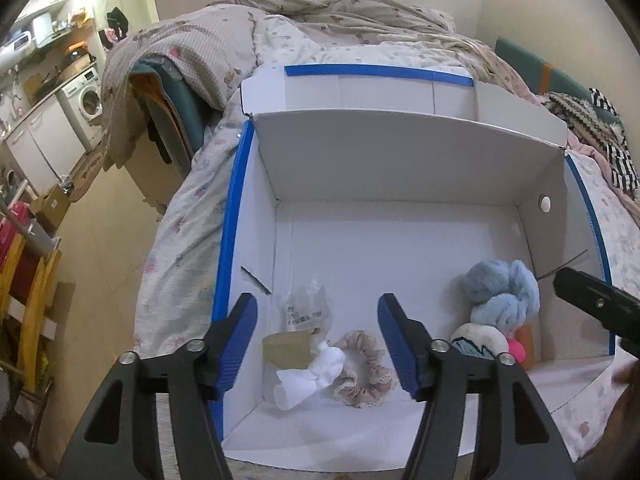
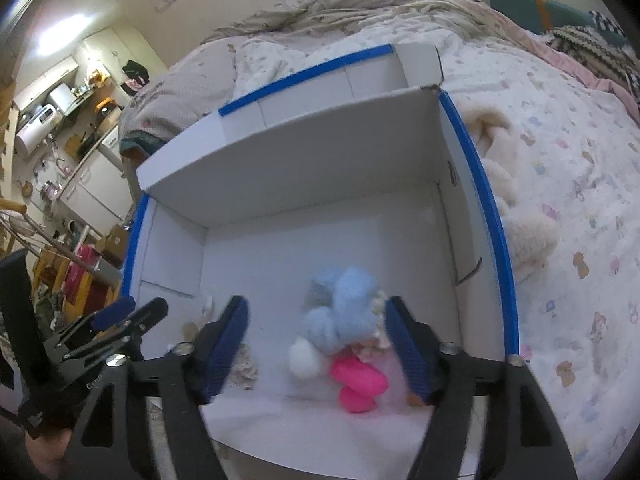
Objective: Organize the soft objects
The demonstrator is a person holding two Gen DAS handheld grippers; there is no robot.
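A white box [image 1: 400,240] with blue-taped edges is set on a bed [image 1: 192,240] covered by a patterned quilt, with its flaps folded open. Beside the box's right wall, a cream plush toy [image 2: 524,232] is seen lying on the quilt, partly hidden behind the blue rim. Beyond the bed's left edge a kitchen area with a washing machine [image 1: 86,100] is made out.

The left tongs [image 1: 318,340] are held apart above the box's near left corner, with nothing pressed between the pads. The right tongs [image 2: 316,344] are likewise spread wide above the near right corner; the toys below are framed by the fingers but not clamped.

Inside the box, a pink lace-edged scrunchie [image 1: 366,372], a white cloth bow [image 1: 312,376], a tan card [image 1: 287,346] and a clear plastic packet [image 1: 310,306] are gathered at the left. At the right, a fluffy blue plush [image 1: 502,292] is piled on a white plush [image 1: 478,338] and a bright pink piece [image 2: 358,382]; their shapes are blurred in the right view and partly cut off by the fingers.
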